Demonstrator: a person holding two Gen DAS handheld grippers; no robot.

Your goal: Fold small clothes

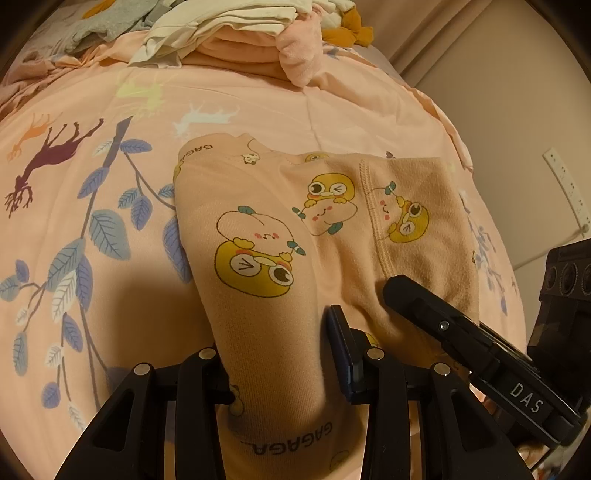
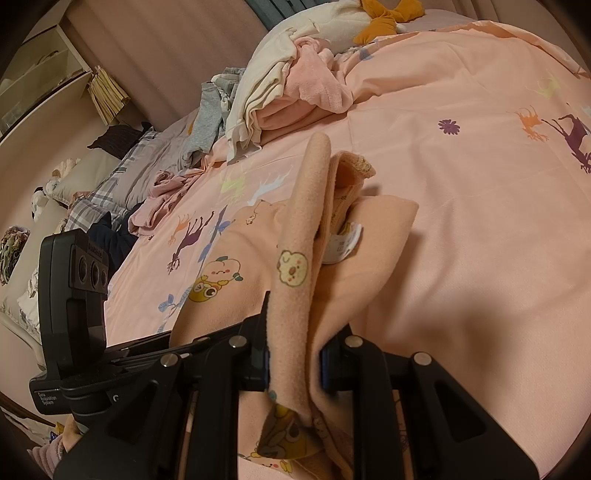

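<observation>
Left gripper (image 1: 277, 354): clamped on a thick roll of the peach cartoon-print garment (image 1: 280, 229), fabric filling the gap between the jaws.
Right gripper (image 2: 293, 360): clenched on a bunched fleece fold of the same garment, lifted as a ridge; seen from the left wrist view as a black finger lying on the garment's right part.
Garment: mostly flat on the pink bedspread (image 1: 258, 107), near edge raised in both grips; ribbed seam and fleece inside showing on the folded-over right part.
White label (image 2: 343, 243): poking out beside the raised ridge.
Clothes pile (image 1: 236, 33): beyond the garment, well apart from it.
Risk, uneven fold: the two grips hold different thicknesses; carried over at different rates, likely a skewed edge.
Risk, slip: right-hand fleece bunched, not flat; a layer could probably slide out mid-carry and drop short.
Risk, drag: soft bedspread under the garment may wrinkle and pull the flat part askew.
Risk, collision: the two grippers close together above the garment; crossing paths could knock one grip loose.
</observation>
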